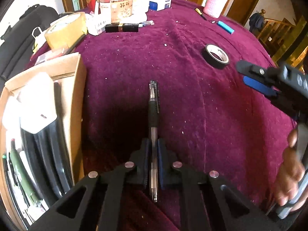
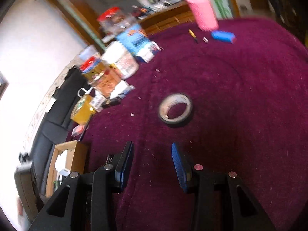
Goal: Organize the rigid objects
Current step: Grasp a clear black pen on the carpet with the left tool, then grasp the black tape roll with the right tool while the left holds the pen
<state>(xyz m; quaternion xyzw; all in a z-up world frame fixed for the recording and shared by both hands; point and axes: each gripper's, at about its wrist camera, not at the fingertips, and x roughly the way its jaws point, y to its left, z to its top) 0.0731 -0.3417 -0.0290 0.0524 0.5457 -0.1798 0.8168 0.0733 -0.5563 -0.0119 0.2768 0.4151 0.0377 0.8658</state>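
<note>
The left hand-held gripper (image 1: 153, 150) was clamped on a pen (image 1: 153, 115), holding it above the purple worktop (image 1: 192, 105) with its tip pointing away. Just to its left stood a cardboard box (image 1: 77, 88) holding a white charger (image 1: 38, 104) and cables. The right hand-held gripper (image 2: 152, 165) hung wide open and empty. Beyond it lay a tape roll (image 2: 175, 108), and farther off a blue lighter (image 2: 223, 36).
</note>
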